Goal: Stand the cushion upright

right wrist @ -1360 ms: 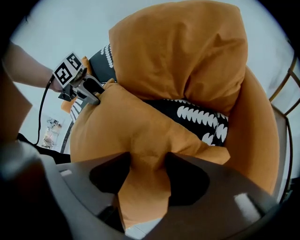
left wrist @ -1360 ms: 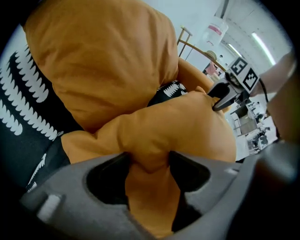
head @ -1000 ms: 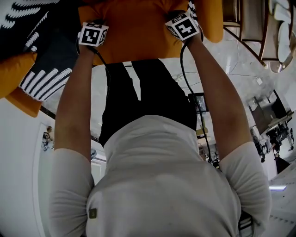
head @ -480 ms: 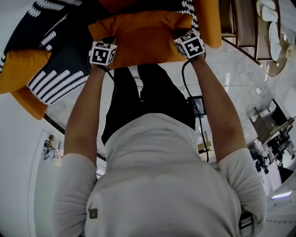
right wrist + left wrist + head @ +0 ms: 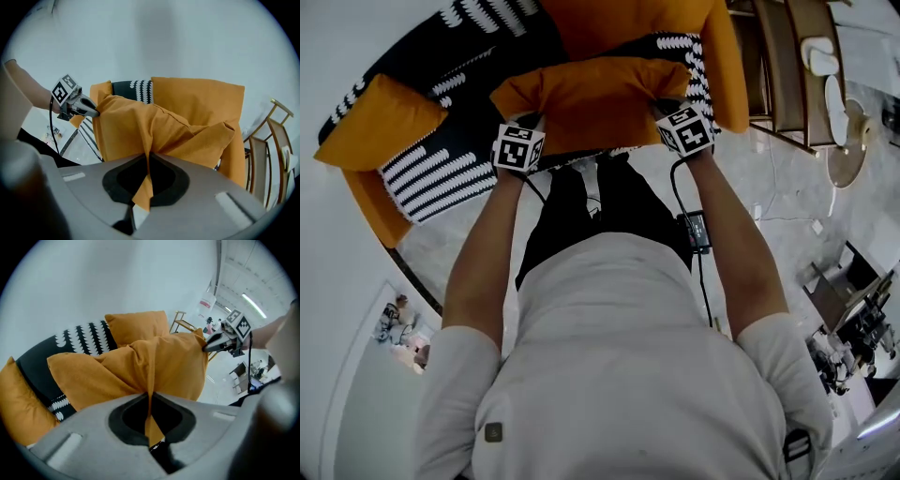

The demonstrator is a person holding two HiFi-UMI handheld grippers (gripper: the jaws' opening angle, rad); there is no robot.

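Soft orange fabric cushion (image 5: 592,98), held by its two near corners, one in each gripper, in front of the black sofa with white pattern (image 5: 455,173). The left gripper (image 5: 150,401) has its jaws closed on a pinch of cloth at the cushion's left corner, and a thin fold of orange fabric runs down between the pads. The right gripper (image 5: 149,164) is closed in the same way on the right corner. The cushion spans the gap between the two grippers and sags in creases toward each pinch.

In the head view the fingertips are hidden behind the square-marked cubes (image 5: 518,148) and the cushion's edge. The cushion's far side is out of sight, so whether it touches the seat cannot be told. The sofa is cut off at the top of the frame. A second orange cushion (image 5: 380,122) lies on its left end.

Both bare forearms (image 5: 492,244) reach forward, roughly parallel, with the grippers angled downward and away from the body.
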